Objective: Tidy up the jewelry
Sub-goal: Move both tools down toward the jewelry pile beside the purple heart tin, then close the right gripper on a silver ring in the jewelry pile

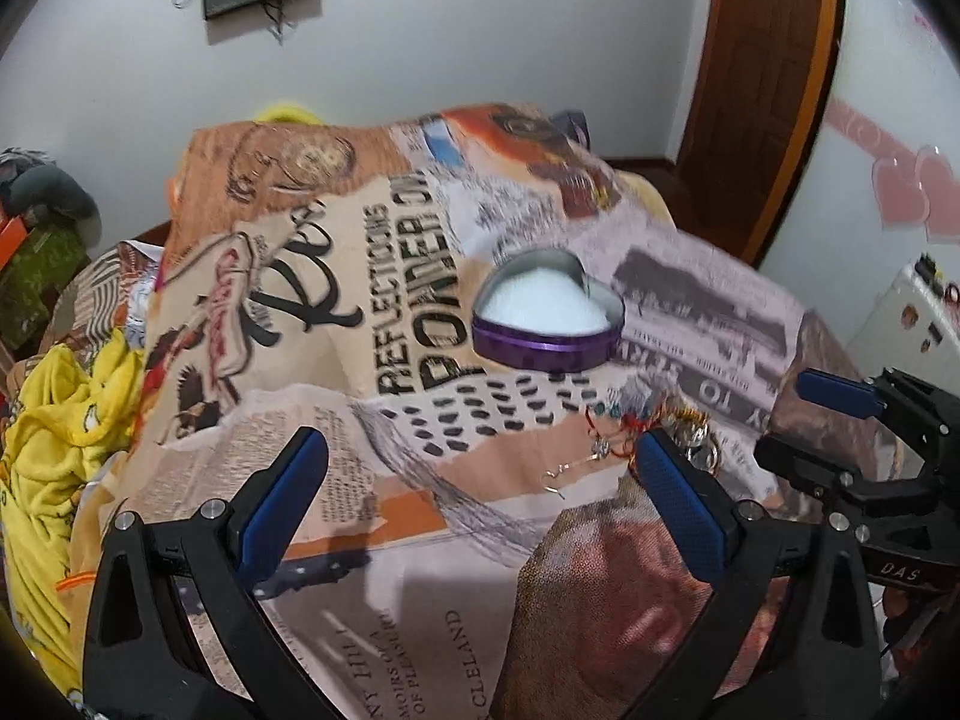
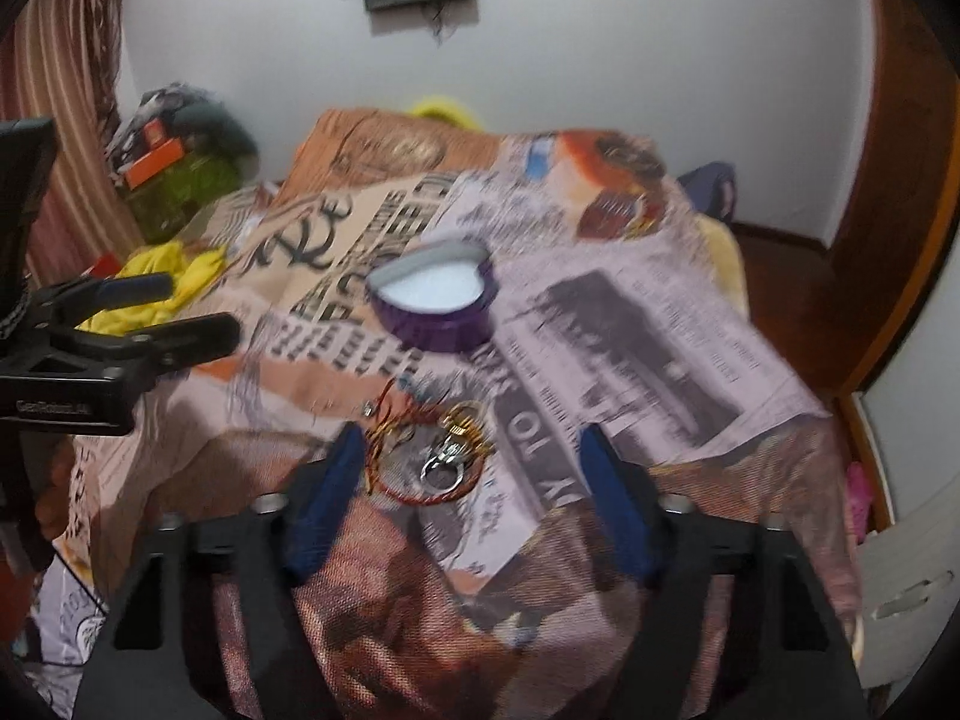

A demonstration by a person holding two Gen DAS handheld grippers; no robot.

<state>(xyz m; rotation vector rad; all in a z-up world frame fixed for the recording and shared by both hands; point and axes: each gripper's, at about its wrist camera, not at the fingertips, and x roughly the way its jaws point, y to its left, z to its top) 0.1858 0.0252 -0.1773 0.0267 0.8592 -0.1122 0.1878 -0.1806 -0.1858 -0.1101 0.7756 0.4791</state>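
Jewelry (image 2: 441, 450) sat in a little tangled heap right ahead of our right tool (image 2: 471, 462), between its spread blue fingers (image 2: 327, 498) and touching neither; that one was released, gripping nothing. We could make out red and gold cord, a silver ring and some gold bits, though the right view was too smeared for more detail. From the left view the same heap (image 1: 648, 426) lay just past the tip of the right-hand finger (image 1: 678, 504) of our left tool (image 1: 480, 492), with a thin hooked piece (image 1: 561, 471) lying loose between the fingers. Left tool was also wide apart and holding nothing.

Further ahead of both tools stood the purple heart-shaped tin (image 1: 549, 315), open, with a white lining inside, well apart from the heap. Everything rested on a surface covered in a newspaper-print cloth (image 1: 420, 540). Off to the left of our left tool a yellow garment (image 1: 54, 438) was bunched up beside the cloth. Our right tool (image 1: 840, 396) showed at the right edge of the left view.
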